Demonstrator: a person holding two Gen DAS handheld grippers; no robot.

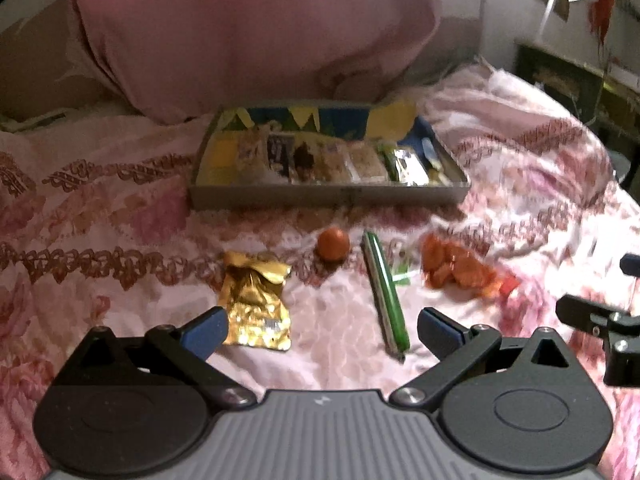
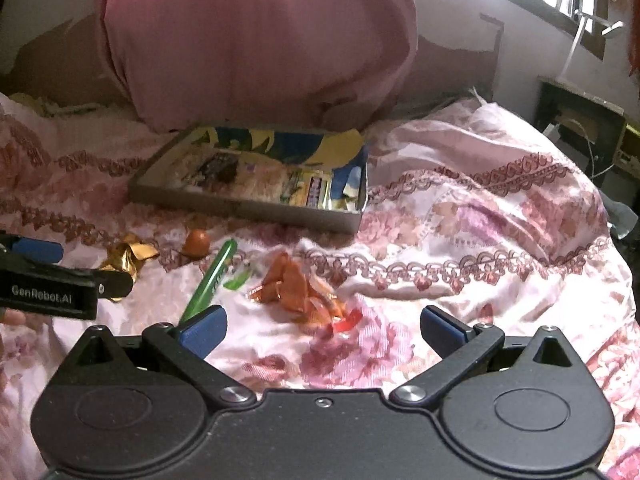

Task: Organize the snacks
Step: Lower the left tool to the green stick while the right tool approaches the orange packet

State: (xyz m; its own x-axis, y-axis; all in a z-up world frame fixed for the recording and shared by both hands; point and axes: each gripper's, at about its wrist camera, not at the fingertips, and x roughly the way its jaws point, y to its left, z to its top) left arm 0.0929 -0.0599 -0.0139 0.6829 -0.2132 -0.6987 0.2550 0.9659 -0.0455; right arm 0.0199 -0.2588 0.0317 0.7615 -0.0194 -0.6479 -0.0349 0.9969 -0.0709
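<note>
A shallow grey tray (image 1: 328, 196) (image 2: 248, 206) with several packed snacks sits on the pink bedspread. In front of it lie a gold packet (image 1: 256, 304) (image 2: 126, 258), a small orange ball (image 1: 333, 243) (image 2: 197, 242), a green stick packet (image 1: 385, 292) (image 2: 212, 276) and an orange wrapper pile (image 1: 456, 268) (image 2: 298, 288). My left gripper (image 1: 322, 334) is open and empty, just short of the gold packet and green stick. My right gripper (image 2: 322, 334) is open and empty, just short of the orange wrappers.
A big pink pillow (image 1: 256, 36) leans behind the tray. The bed's right edge drops toward a dark cabinet (image 2: 580, 124). The right gripper shows at the left wrist view's right edge (image 1: 600, 320); the left gripper at the right wrist view's left edge (image 2: 52, 280).
</note>
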